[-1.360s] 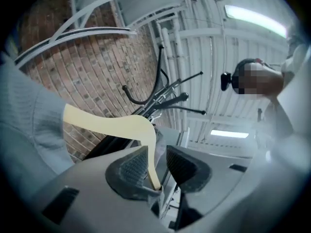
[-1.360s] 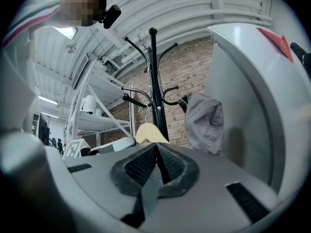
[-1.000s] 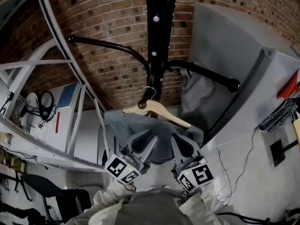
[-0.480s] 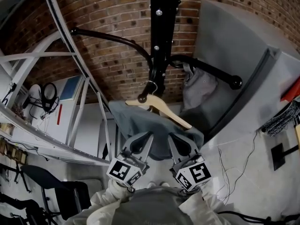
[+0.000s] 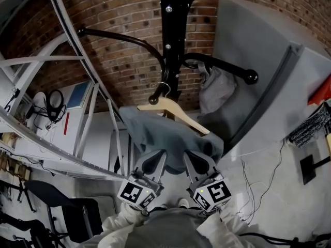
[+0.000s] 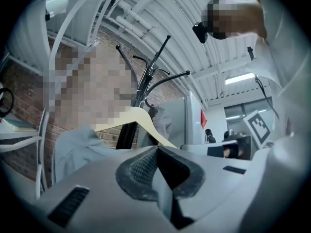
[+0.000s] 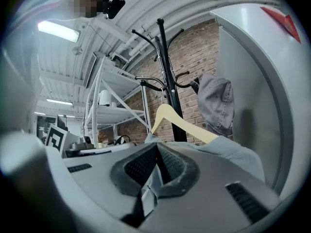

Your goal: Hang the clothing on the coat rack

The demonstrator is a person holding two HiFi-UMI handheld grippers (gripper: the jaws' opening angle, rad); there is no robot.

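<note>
Nearly done, by the look of it: the wooden hanger (image 5: 178, 115) has its metal hook at a peg of the black coat rack (image 5: 170, 35), above and beyond both sets of jaws, and the grey-blue garment (image 5: 160, 133) drapes from it down onto their tips. The left gripper (image 5: 156, 156) has just been closing and pinches the hem, a sliver of cloth between its pads; the right gripper (image 5: 199, 155) is clenched on the hem just beside it. What remains (my guess) is letting go. Limp, soft cloth; smooth pale wood; glossy tube arms with ball ends
</note>
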